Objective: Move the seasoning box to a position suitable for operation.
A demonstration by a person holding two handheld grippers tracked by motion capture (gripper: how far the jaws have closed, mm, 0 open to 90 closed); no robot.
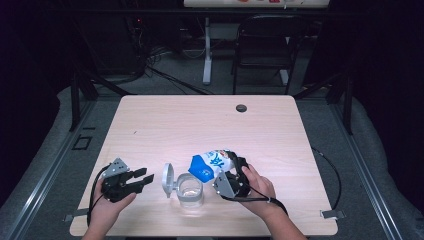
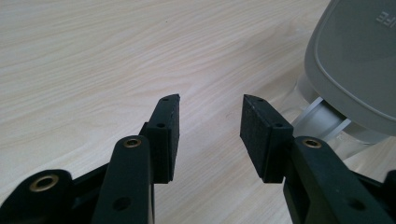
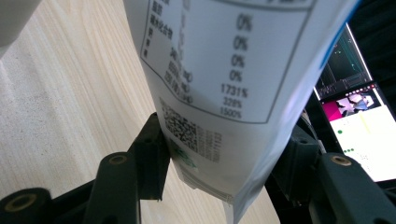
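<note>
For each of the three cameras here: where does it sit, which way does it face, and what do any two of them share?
High view: above the person's edge, facing forward and down on the table; shows both forearms, left gripper and right gripper.
Left gripper view: rides the left gripper, looking along its open jaws over the wood toward the container's grey lid.
Right gripper view: rides the right gripper, looking up the blue and white pouch between its jaws.
Shared: pouch in high and right gripper views; lid in high and left gripper views.

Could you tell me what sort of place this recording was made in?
Probably a lab or recording studio: a bare wooden table against dark surroundings, cables trailing over the floor behind it, a folding chair, and a lit computer screen in the right gripper view.
</note>
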